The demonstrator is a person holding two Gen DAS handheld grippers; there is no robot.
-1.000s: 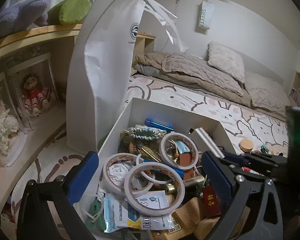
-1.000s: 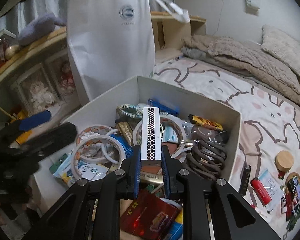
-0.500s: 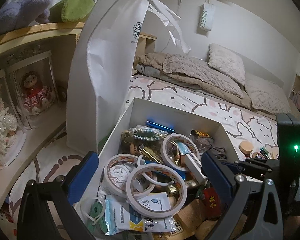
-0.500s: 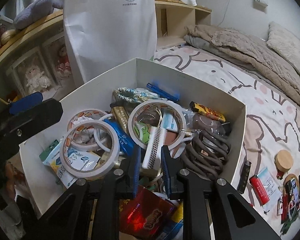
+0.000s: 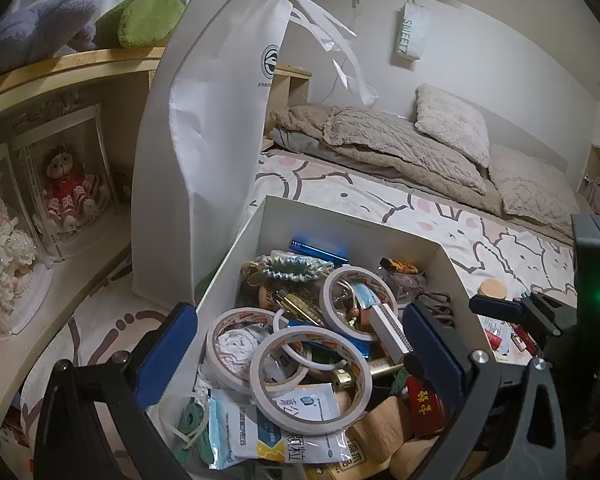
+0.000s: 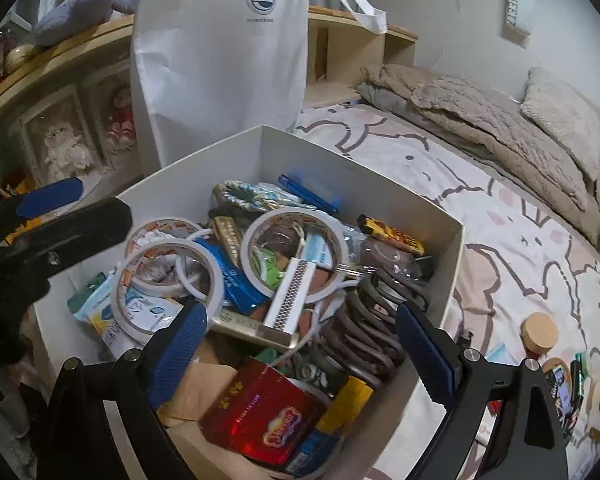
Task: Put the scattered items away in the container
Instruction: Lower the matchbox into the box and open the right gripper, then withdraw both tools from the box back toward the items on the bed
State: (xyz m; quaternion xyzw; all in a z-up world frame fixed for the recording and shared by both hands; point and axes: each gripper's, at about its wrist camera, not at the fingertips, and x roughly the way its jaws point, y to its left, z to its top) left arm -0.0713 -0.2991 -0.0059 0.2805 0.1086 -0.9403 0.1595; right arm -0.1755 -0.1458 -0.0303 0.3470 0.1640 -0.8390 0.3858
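The near wall of the box (image 6: pixel 436 236) is cut off by the bottom edge in both views. The small items (image 6: pixel 568 384) on the bed (image 6: pixel 512 216) at the right are too small to identify. Tape rolls (image 5: pixel 310 368) cover the things lying deeper inside the box.

The box (image 6: pixel 384 196) is plain white, and inside it lie white-rimmed tape rings (image 6: pixel 294 254), a silver bar with a dotted mesh pattern (image 6: pixel 290 292), a blue pen (image 6: pixel 308 196) by the far wall, a dark brown coil (image 6: pixel 364 328) and a red foil packet with gold print (image 6: pixel 260 416) at the near edge. Behind the box stands a white paper bag (image 6: pixel 220 60) with a round dark-teal logo. To the right of the box the bedsheet (image 6: pixel 512 240) is cream with brown-outlined cartoon faces and pink cheek spots, under a beige fuzzy blanket (image 6: pixel 480 120); both grippers' pads (image 6: pixel 178 354) are blue on black frames.
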